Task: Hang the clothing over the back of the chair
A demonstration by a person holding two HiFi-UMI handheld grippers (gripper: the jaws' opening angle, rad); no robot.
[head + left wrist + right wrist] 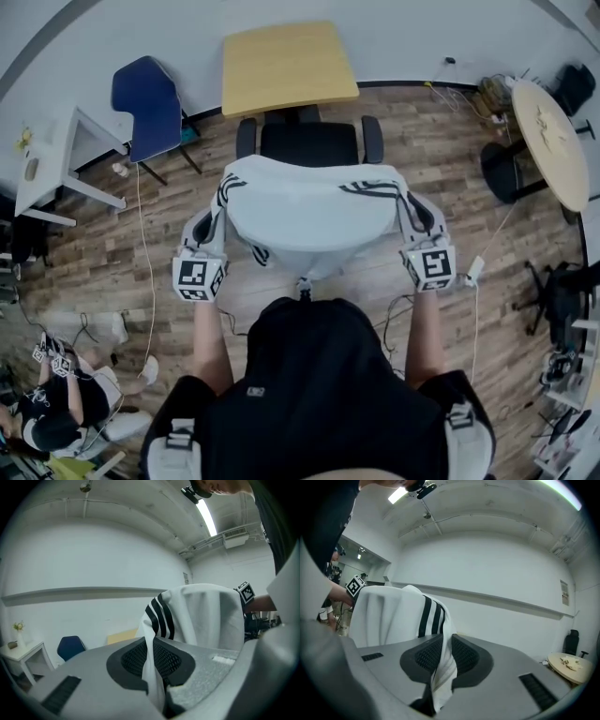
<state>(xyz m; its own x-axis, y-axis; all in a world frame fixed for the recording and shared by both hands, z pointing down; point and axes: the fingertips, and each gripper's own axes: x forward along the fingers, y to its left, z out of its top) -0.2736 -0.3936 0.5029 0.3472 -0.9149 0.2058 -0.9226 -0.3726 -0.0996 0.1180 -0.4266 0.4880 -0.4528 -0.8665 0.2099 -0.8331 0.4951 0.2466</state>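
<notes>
- The left gripper [208,230] is clamped on white cloth. In its own view the padded jaws pinch a fold of the shirt [197,616] just below its three black stripes.
- The right gripper [418,223] is likewise closed on the opposite edge, with a striped fold [436,620] squeezed between its pads.
- Between the two tools the shirt [309,211] is stretched wide and flat, at 12 o'clock from the person.
- It covers the back of the black chair [309,142], whose seat and armrests show just beyond it at 12 o'clock.
- The cloth's rounded outline suggests it already rests over the top of the backrest, but I cannot tell whether it bears weight there or is only held above it.
- Judged so, the carrying and placing look nearly done. Left to do: lower or settle the shirt, let both grippers open, and draw them away.
- Farther out, a yellow table [286,66] stands at 12 o'clock and a blue chair [148,103] at 10 o'clock.
</notes>
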